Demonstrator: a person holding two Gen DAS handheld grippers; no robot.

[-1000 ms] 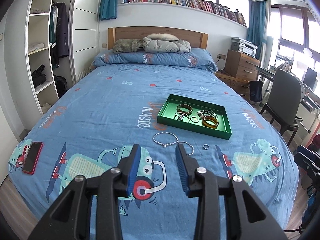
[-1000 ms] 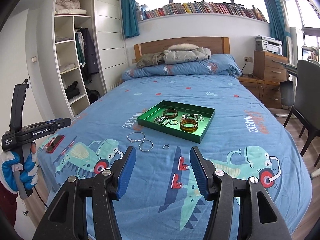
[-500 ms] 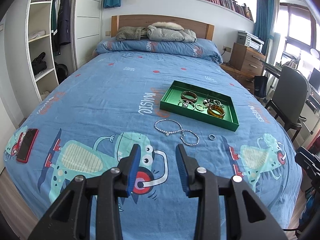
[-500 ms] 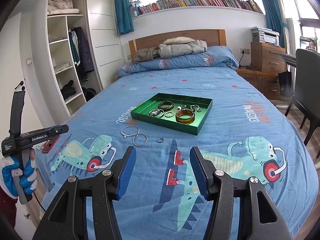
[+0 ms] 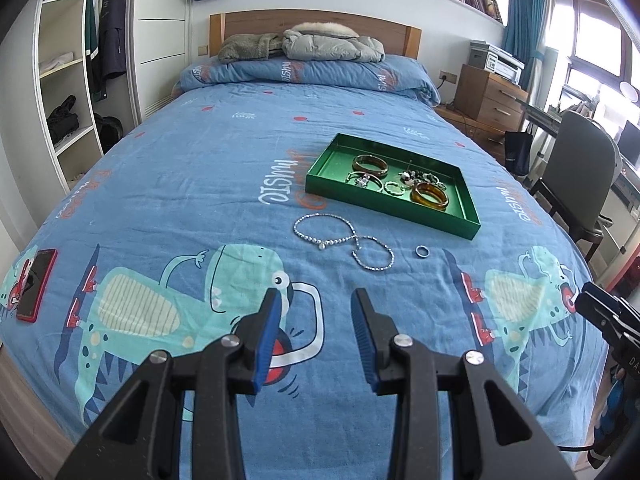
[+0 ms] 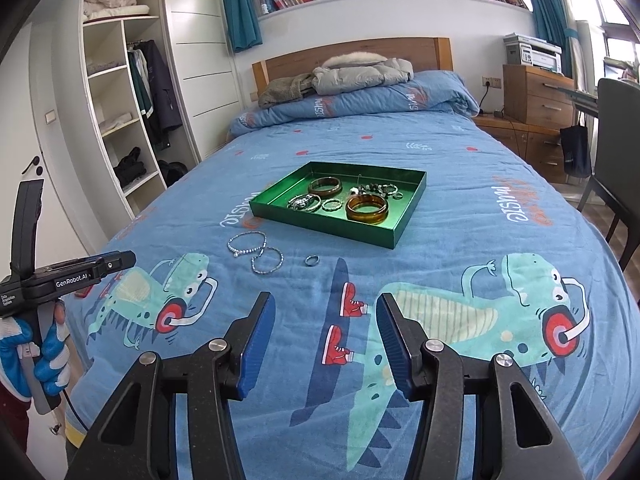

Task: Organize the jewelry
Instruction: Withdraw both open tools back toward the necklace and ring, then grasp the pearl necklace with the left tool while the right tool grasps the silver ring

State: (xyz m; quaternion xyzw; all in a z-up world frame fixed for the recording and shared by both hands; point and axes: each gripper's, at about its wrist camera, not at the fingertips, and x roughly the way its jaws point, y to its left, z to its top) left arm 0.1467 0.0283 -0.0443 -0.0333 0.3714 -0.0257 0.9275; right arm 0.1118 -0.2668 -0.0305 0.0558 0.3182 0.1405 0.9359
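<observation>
Three loose pieces lie ahead of the left gripper, whose jaws stand apart and empty: a beaded necklace, a bracelet and a ring, all before the green tray. The step is the approach; next the jaws must descend around one piece.

In the right view, the right gripper has been narrowing slightly with nothing between its jaws. The tangled items in the tray are hard to distinguish.

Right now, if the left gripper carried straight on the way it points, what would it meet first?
Probably bare bedspread just ahead of the open left gripper, short of the beaded necklace and smaller bracelet. Depth is unclear, so it might reach those first.
</observation>
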